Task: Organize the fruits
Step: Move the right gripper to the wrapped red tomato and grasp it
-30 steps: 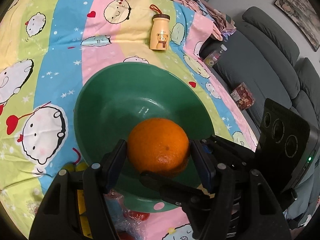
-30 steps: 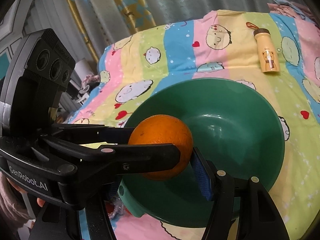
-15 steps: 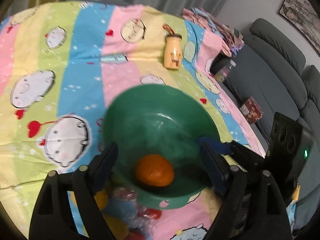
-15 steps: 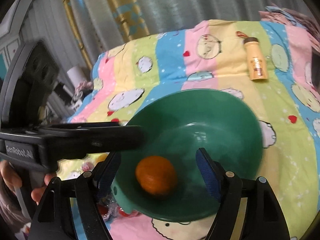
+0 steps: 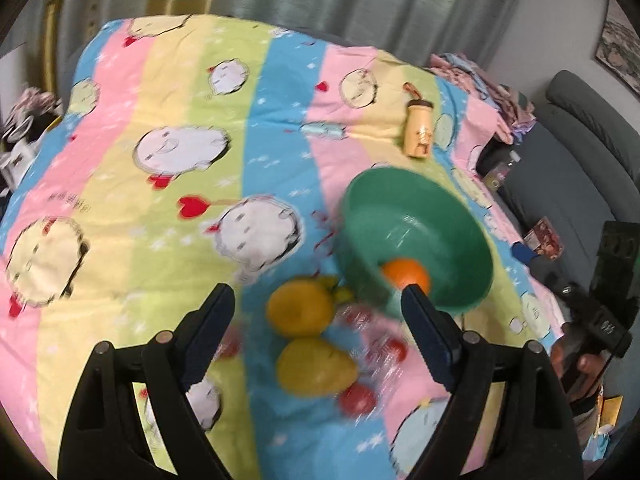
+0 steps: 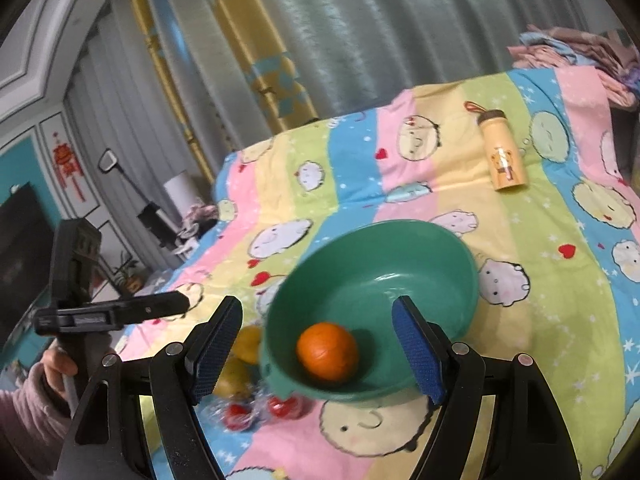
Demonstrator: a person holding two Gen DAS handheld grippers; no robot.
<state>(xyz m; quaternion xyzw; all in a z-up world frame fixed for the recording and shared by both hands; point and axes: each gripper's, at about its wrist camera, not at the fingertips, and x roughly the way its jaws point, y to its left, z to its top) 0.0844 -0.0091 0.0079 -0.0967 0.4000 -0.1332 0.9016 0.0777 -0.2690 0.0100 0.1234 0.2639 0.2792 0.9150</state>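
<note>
A soft quilted cover [image 6: 532,292] in pastel stripes printed with cartoon faces spreads under grey pleated curtains [image 6: 360,40]; on it sits a round, smooth green plastic bowl [image 6: 432,248], and the dimpled round orange [image 6: 327,351] lies loose inside near its front wall; just beside the bowl lie two smooth yellow fruits [image 5: 304,336], pear-like perhaps, though blur leaves the shape unsure; around them small glossy red fruits [image 5: 357,397] sit on crinkled clear wrap; farther back a cylindrical yellow bottle with a brown cap [image 6: 502,156] lies on its side; the left gripper [image 5: 320,332] hovers above the yellow fruits, its jaws spread wide and empty after having just been opening; the right gripper [image 6: 318,354] frames the orange without touching it, jaws likewise parted, holding nothing.
</note>
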